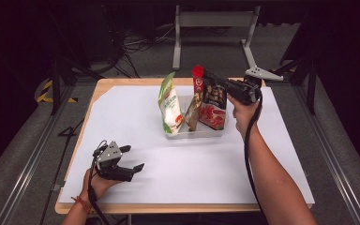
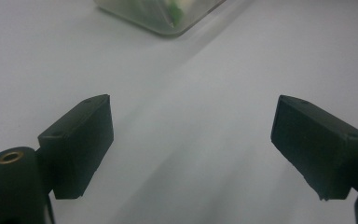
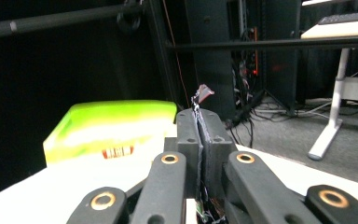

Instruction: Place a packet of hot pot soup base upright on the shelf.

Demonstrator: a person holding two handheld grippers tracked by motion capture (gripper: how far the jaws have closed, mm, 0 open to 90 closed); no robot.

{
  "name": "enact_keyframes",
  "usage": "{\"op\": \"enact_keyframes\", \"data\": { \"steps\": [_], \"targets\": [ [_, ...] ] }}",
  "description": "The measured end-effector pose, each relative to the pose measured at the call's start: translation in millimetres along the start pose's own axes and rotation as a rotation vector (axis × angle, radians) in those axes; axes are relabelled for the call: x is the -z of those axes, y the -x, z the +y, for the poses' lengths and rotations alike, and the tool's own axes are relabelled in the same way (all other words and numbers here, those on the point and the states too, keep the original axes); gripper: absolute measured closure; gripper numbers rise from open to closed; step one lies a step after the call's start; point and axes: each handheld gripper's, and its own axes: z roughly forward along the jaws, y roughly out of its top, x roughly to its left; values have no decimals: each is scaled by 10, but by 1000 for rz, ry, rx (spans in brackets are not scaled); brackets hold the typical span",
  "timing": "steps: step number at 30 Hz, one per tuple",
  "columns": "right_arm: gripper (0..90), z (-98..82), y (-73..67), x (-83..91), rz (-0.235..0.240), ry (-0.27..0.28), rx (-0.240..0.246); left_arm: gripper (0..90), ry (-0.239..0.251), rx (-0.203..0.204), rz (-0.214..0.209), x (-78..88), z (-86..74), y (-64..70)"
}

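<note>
As I look down from the high view, I see the right gripper [image 1: 224,86] held at the far side of the desk [image 1: 136,85], its jaws closed on the upper edge of a red snack pouch [image 1: 210,104]. That pouch stands upright at the right end of a clear tray [image 1: 198,133] on the white sheet [image 1: 192,164]. A green-and-white pouch [image 1: 170,105] stands at the tray's left end, and a slim brown packet [image 1: 193,112] leans between the two. The right hand [image 1: 243,112] grips the tool from below, its cable hanging along the forearm. Near the front left of the sheet, well apart from the tray, my left gripper [image 1: 132,157] rests low in the left hand [image 1: 98,185], jaws spread with nothing between them.

Along the left gripper view, the left gripper [image 2: 191,135] shows its two black jaws standing wide apart over bare white sheet [image 2: 214,70]. A corner of the clear tray [image 2: 158,21] lies at the top edge, with a green pouch corner blurred inside it.

Along the right gripper view, the right gripper [image 3: 200,135] has its jaws pressed flat together on a thin film edge, whose crumpled red tip [image 3: 203,93] pokes up above them. A lime-green pouch top [image 3: 107,128] sits just left of the jaws. Behind it are dark racks and cables.
</note>
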Motion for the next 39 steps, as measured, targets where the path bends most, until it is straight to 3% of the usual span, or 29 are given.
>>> {"op": "enact_keyframes", "data": {
  "steps": [14,39],
  "targets": [
    [875,-174,90,192,6,12,3,136,-10,-8,5,-32,12,4],
    [848,-232,42,296,7,-45,55,136,-13,-17,18,24,-23,8]
  ]
}}
